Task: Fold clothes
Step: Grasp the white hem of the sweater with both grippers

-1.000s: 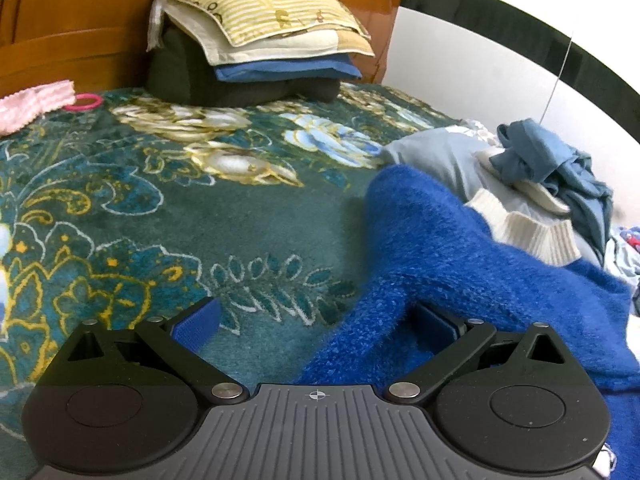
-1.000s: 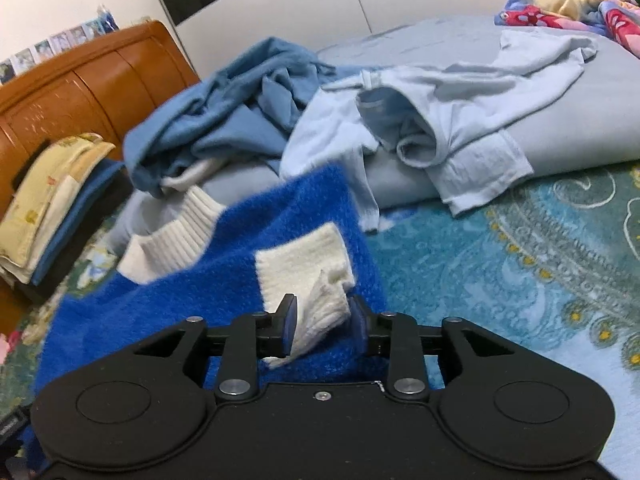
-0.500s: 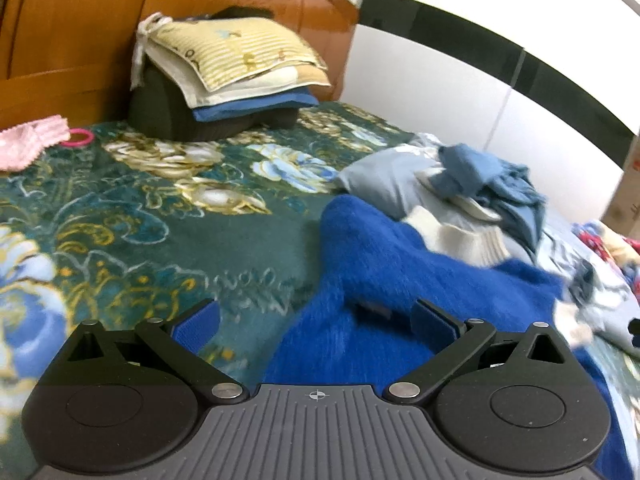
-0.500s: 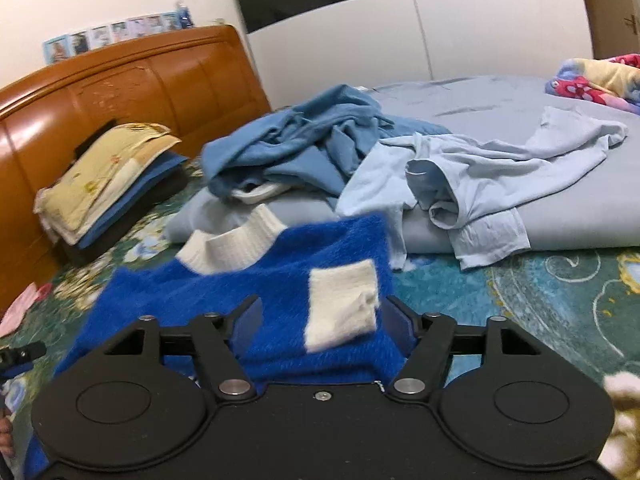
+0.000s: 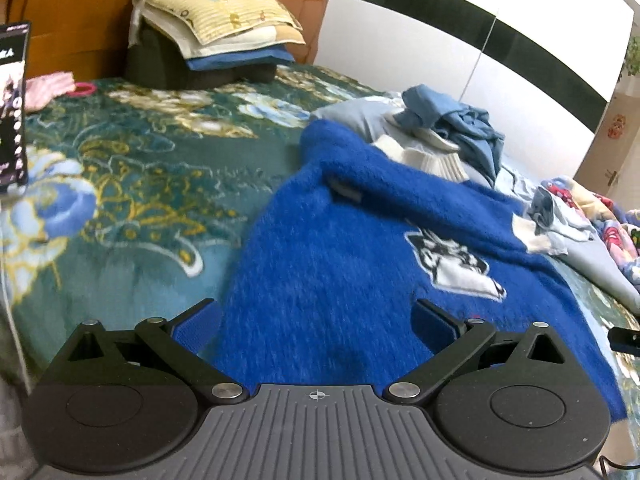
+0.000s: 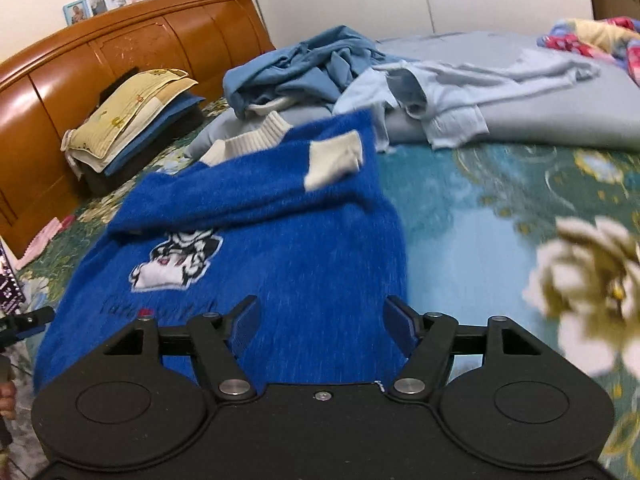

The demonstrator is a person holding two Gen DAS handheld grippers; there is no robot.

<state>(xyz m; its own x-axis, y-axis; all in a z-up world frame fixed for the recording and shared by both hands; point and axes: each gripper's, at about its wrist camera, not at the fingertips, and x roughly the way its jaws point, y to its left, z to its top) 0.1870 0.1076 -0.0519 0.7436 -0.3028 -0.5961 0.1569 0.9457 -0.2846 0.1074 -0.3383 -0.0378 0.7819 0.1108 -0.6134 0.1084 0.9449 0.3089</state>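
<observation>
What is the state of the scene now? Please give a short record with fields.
garment: fuzzy blue sweater with white cuffs, spread on the green floral blanket
sleeve: folded across the chest, white cuff on top
left gripper: jaws open, empty
right gripper: jaws open, empty
done pile: folded stack by the wooden headboard
waiting: heap of light blue clothes

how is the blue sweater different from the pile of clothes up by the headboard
The blue sweater lies spread out on the bed with one sleeve folded across its chest; the folded stack is already neat and layered. The sweater is a single fuzzy garment with white cuffs and collar; the stack holds several pieces, yellow striped on top, blue and dark below. The sweater lies nearest the grippers, the stack against the headboard. Both rest on the floral blanket.
</observation>
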